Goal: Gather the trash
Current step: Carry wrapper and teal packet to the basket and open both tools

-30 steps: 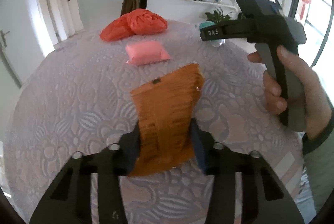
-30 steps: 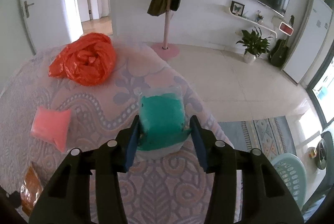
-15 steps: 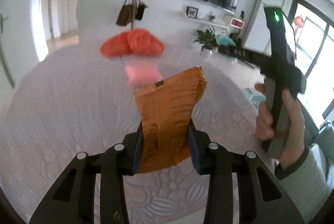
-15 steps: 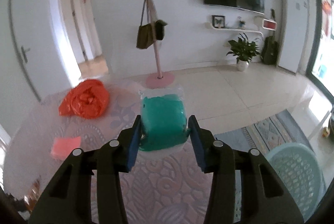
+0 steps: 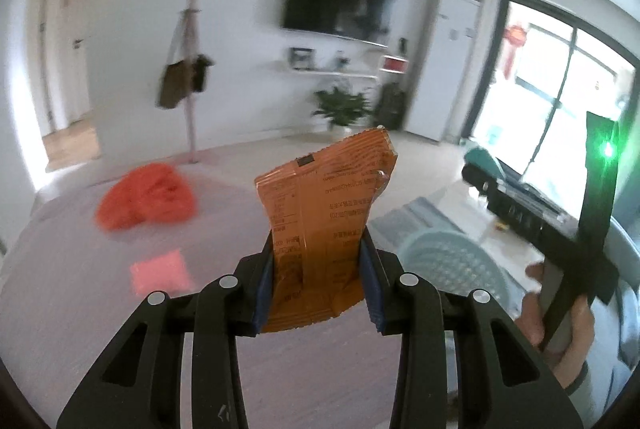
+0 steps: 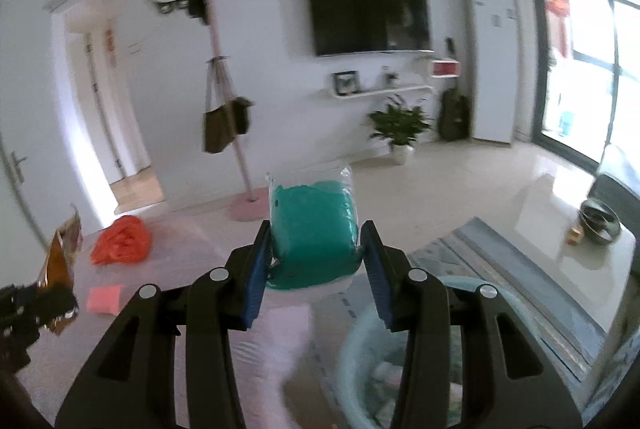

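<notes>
Orange foil of the snack wrapper (image 5: 320,229) looks thin, light and crinkly; it will bend easily, so holding it low across its width, as the left gripper (image 5: 318,289) does with closed jaws, seems right. The right gripper (image 6: 316,269) has its jaws closed on the teal packet (image 6: 314,229), a soft, padded pack in slippery clear film, taken at its lower half. Both things are up in the air, above the near right part of the surface (image 5: 80,309). One second ago both lay low over the surface; now they are lifted and turned right toward the pale basket (image 6: 360,361). The red bag (image 5: 148,197) and pink packet (image 5: 160,271) stay behind, far left.
</notes>
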